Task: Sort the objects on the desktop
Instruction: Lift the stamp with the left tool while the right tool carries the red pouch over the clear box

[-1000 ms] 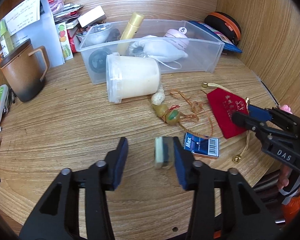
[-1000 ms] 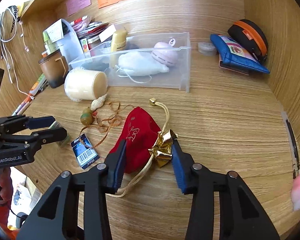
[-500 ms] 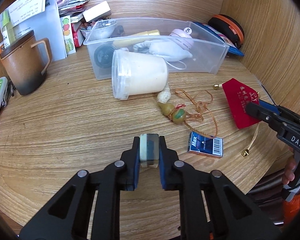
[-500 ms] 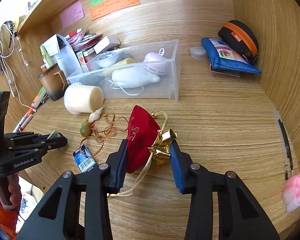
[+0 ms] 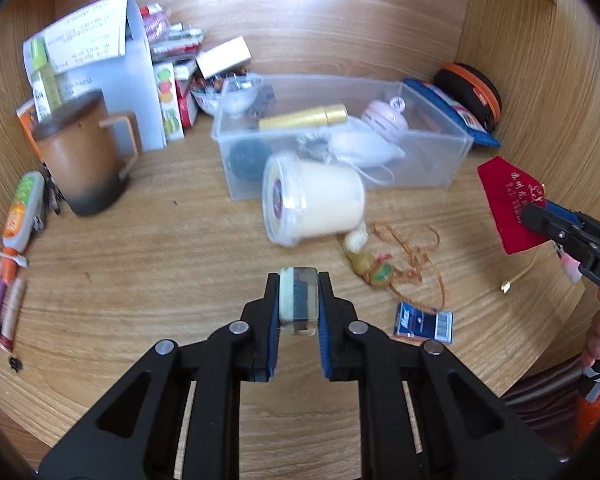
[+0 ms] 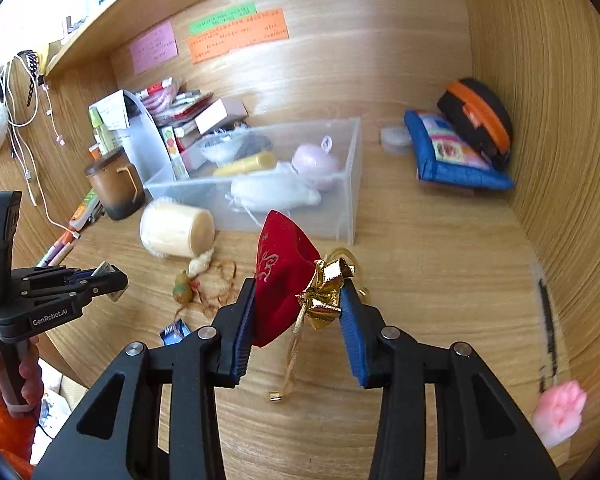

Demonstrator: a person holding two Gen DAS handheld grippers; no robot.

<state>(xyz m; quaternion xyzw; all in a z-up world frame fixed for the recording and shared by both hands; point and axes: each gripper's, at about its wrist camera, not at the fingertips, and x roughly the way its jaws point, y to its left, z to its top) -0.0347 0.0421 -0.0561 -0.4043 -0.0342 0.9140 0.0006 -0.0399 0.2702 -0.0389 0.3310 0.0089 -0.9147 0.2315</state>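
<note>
Tongs both busy: left gripper (image 5: 299, 305) pinched a small pale block (image 5: 298, 300) above the desk (image 5: 140, 272), right gripper (image 6: 298, 312) clamped a red pouch (image 6: 280, 276) by its gold bow (image 6: 324, 296), lifted

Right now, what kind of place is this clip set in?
Most likely a home or dorm desk nook: wooden walls with sticky notes, a lidded mug, and a clear bin of small personal items.
</note>
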